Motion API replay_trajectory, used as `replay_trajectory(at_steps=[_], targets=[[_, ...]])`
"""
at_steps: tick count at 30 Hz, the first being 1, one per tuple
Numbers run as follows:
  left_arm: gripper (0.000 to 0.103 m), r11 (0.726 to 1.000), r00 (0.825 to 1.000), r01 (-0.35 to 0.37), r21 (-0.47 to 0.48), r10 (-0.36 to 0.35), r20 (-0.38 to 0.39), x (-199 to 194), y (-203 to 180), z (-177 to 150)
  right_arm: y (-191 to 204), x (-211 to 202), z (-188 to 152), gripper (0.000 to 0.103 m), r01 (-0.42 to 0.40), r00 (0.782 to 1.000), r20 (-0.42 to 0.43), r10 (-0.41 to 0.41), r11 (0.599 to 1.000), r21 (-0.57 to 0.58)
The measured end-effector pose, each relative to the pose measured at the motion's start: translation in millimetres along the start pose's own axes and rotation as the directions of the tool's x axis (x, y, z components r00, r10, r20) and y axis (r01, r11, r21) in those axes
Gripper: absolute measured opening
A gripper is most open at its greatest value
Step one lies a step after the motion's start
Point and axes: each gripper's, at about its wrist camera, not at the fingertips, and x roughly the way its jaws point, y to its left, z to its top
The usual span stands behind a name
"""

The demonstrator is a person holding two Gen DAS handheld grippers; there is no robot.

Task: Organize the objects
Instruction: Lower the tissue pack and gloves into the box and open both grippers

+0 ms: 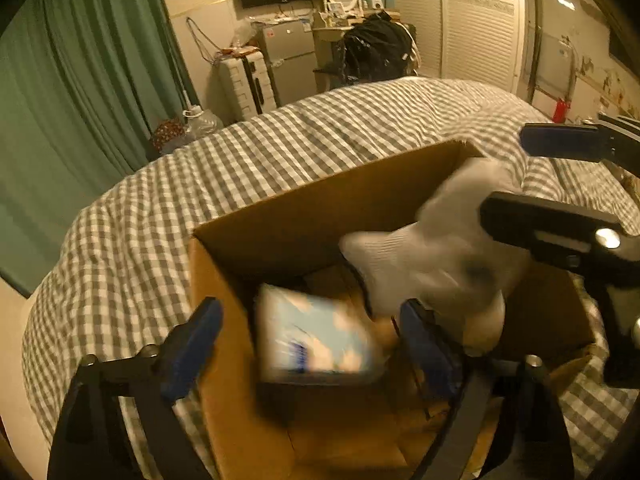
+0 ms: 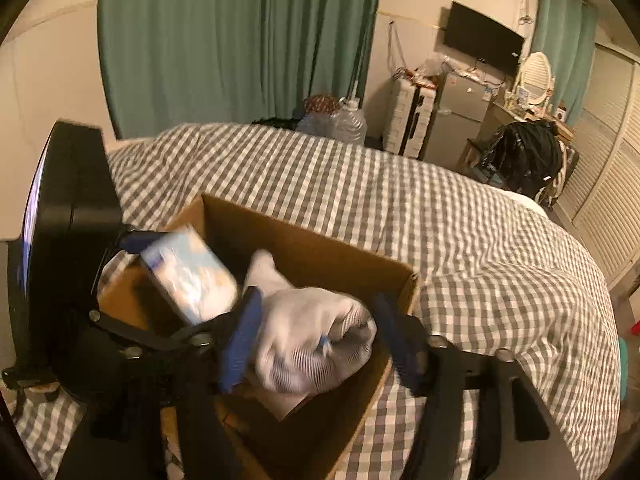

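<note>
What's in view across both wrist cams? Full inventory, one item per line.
cardboard box: 1, brown, open, on the bed
bed cover: 1, grey-white check, under the box
packet: 1, light blue and white, blurred, over the box between the left tongs' fingers
white cloth bundle: 1, white, over the box between the right tongs' fingers
curtains: green, back wall
TV: 1, black, wall-mounted
suitcase: 1, white, beside fridge
small fridge: 1, grey
water jug: 1, clear, floor
left tongs: blue pads, apart
right tongs: blue pads, apart

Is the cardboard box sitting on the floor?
No, the cardboard box rests on the grey checked bedspread, which surrounds it on all visible sides.
</note>
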Motion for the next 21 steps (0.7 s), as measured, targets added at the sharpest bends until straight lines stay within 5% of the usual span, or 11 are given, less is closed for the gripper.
replay_trajectory(at_steps=[11, 21], targets=[[0.097, 0.994, 0.992, -0.045, -0.096, 0.056, 0.117, -121, 18, -1, 16, -124, 7, 0.077, 0.041, 0.989, 0.145, -0.039, 0.999, -0.014], [0.101, 0.988, 0.977, -0.106, -0.112, 0.125, 0.175, -220, 13, -44, 45, -235, -17, 0.081, -0.011, 0.974, 0.227, 0.021, 0.999, -0.047]])
